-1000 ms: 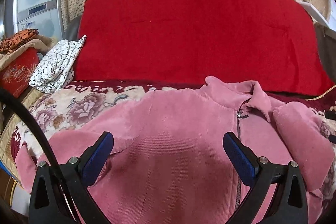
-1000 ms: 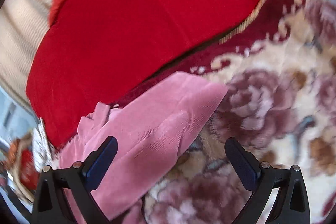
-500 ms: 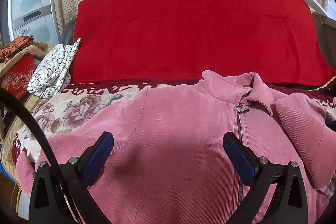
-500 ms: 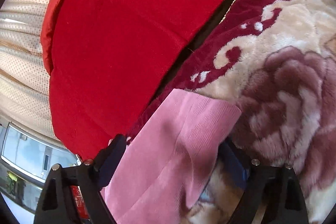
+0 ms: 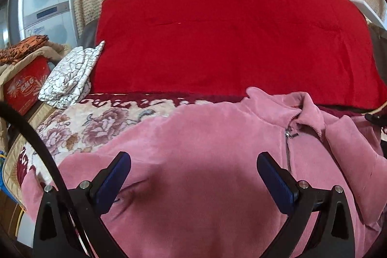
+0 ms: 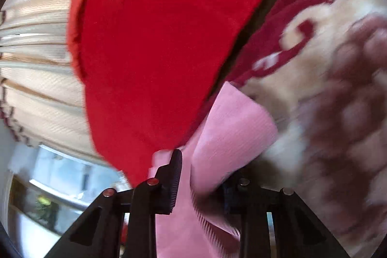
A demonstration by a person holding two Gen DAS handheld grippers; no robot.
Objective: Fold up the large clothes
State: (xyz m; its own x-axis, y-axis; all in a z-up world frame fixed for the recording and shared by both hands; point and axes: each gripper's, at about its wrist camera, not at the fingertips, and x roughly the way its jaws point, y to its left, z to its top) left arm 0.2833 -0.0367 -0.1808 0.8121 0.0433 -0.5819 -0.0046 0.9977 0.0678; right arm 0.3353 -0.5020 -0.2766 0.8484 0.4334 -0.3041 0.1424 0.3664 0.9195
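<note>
A pink corduroy jacket (image 5: pixel 205 137) lies front up on the bed, zipper (image 5: pixel 287 137) shut, collar toward the red quilt. My left gripper (image 5: pixel 193 171) hovers open over the jacket's chest with nothing between its blue pads. The jacket's right sleeve (image 5: pixel 350 156) lies folded along its side. In the right wrist view, my right gripper (image 6: pixel 202 183) has that sleeve's end (image 6: pixel 232 127) bunched between its jaws. The jaws are closing, and both pads touch the fabric. The picture there is blurred.
A floral blanket (image 5: pixel 96 122) covers the bed under the jacket. A red quilt (image 5: pixel 229 35) leans up behind it. At the left sit a white patterned cloth (image 5: pixel 70 74), a red box (image 5: pixel 24 84) and a black cable (image 5: pixel 36 142).
The right gripper rolled, dropped onto the sleeve end and narrowed its jaws from wide open to tight around the fabric. The left gripper stayed open over the chest.
</note>
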